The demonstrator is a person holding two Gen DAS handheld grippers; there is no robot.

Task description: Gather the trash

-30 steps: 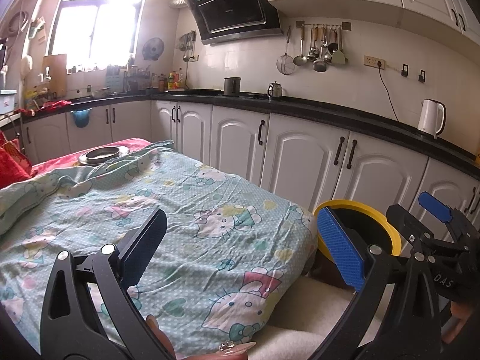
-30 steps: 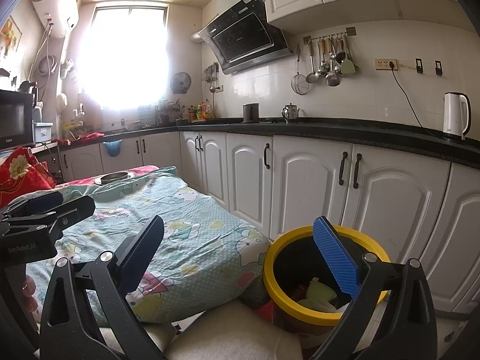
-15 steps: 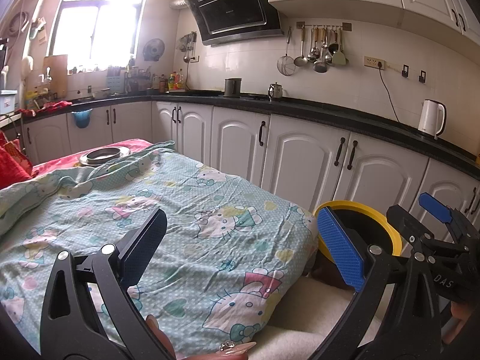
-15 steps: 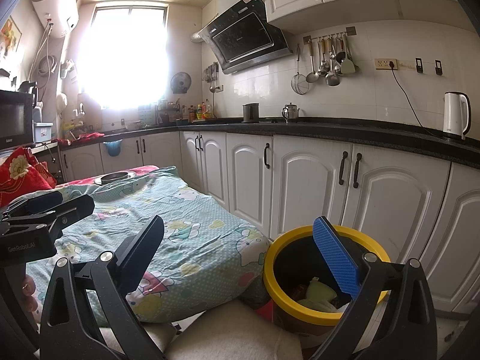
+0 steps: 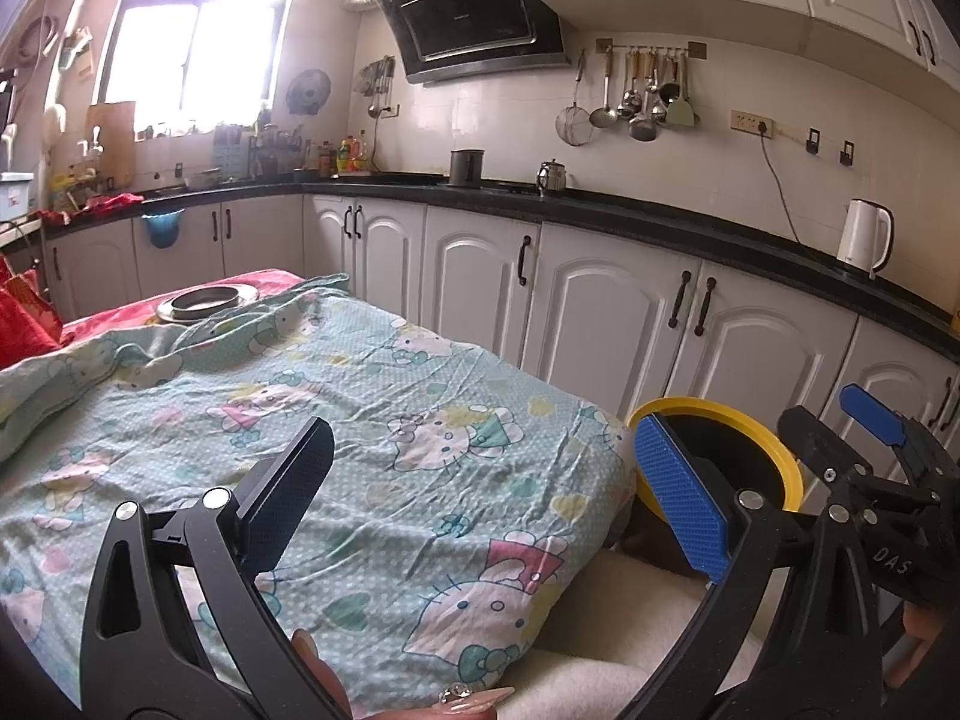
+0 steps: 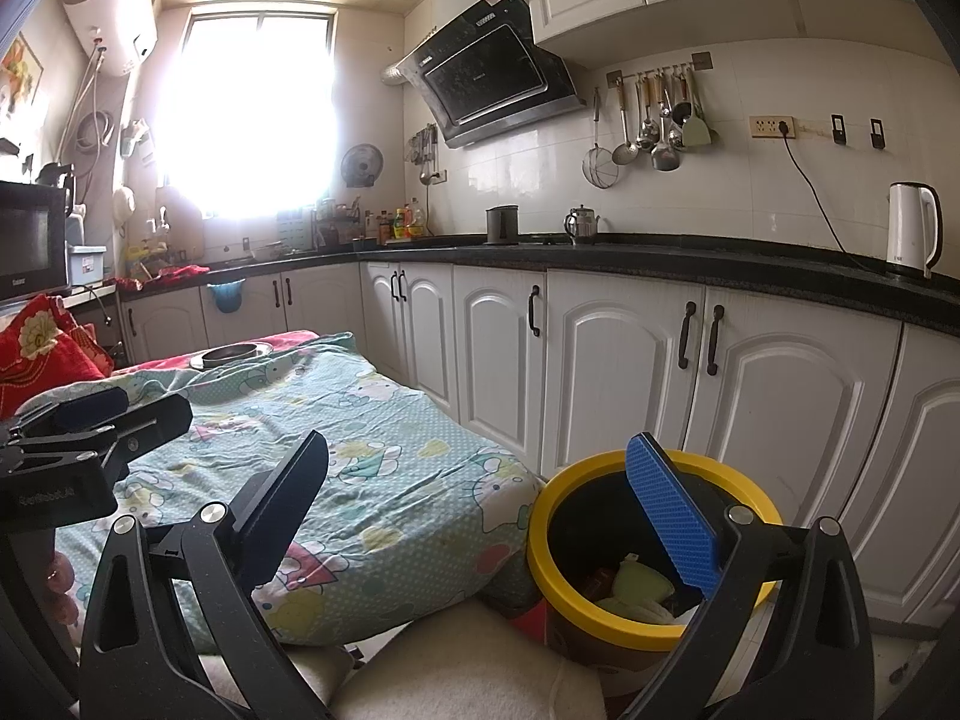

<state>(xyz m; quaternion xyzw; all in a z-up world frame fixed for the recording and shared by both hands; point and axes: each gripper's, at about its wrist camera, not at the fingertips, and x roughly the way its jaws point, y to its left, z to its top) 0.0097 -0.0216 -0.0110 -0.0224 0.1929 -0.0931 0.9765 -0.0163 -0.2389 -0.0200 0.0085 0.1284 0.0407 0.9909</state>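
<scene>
A yellow-rimmed trash bin (image 6: 600, 474) stands on the floor at the right end of a table covered with a teal Hello Kitty cloth (image 6: 384, 480). Pale green and white trash (image 6: 639, 585) lies inside it. The bin also shows in the left wrist view (image 5: 750, 426). My right gripper (image 6: 486, 516) is open and empty, its blue pad over the bin's mouth. My left gripper (image 5: 486, 498) is open and empty above the cloth (image 5: 360, 420). The right gripper's tip shows in the left wrist view (image 5: 870, 426).
A round metal dish (image 5: 207, 302) sits at the far end of the table on a red cloth. White cabinets (image 6: 630, 372) under a black counter run close behind the bin. A white kettle (image 6: 912, 228) stands on the counter. A cream cushion (image 6: 468, 660) lies below.
</scene>
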